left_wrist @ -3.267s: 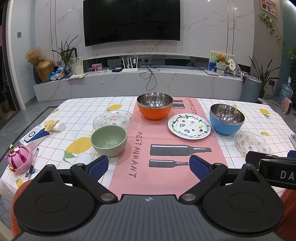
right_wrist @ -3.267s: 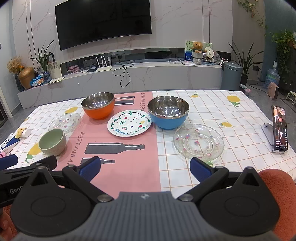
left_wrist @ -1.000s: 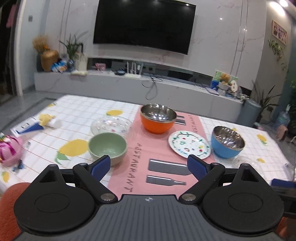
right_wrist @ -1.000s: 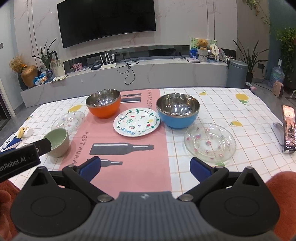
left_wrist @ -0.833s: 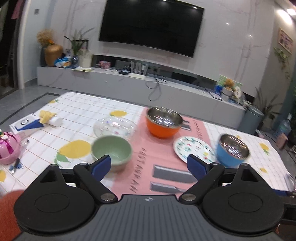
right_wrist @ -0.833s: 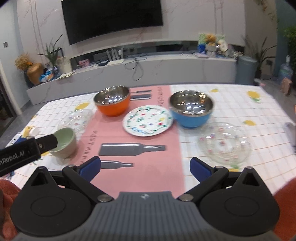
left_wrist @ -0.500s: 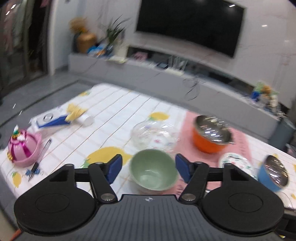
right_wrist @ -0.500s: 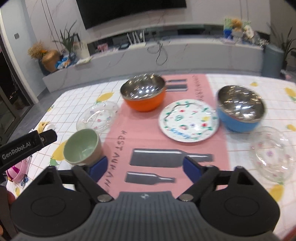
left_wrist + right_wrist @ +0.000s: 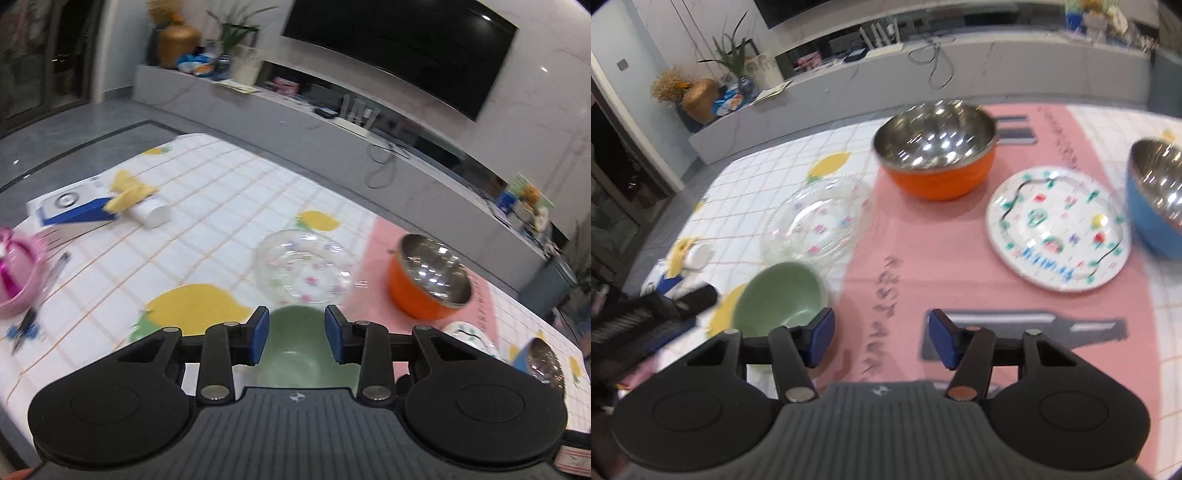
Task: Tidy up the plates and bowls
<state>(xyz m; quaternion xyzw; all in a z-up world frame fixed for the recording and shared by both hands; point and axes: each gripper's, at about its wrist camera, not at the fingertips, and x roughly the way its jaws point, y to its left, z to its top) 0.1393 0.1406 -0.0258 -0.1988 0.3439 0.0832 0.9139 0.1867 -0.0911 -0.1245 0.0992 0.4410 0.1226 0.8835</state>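
A green bowl (image 9: pixel 303 350) stands on the tablecloth right under my left gripper (image 9: pixel 297 334), whose blue pads are partly closed, still apart, above the bowl's far rim. The bowl also shows in the right wrist view (image 9: pixel 779 297). My right gripper (image 9: pixel 881 338) is open and empty over the pink runner, to the right of the green bowl. An orange steel bowl (image 9: pixel 936 155), a clear glass plate (image 9: pixel 818 221), a painted white plate (image 9: pixel 1058 227) and a blue steel bowl (image 9: pixel 1158 194) stand further back.
At the table's left edge lie a pink round toy (image 9: pixel 14 273), a pen (image 9: pixel 40 295), a blue and white box (image 9: pixel 70 208) and a white tube (image 9: pixel 149 214). A TV console (image 9: pixel 332 122) runs behind the table.
Both grippers moved forward and left, tilting down toward the green bowl. The left gripper's pads narrowed from wide open to a smaller gap. The right gripper's pads also narrowed somewhat.
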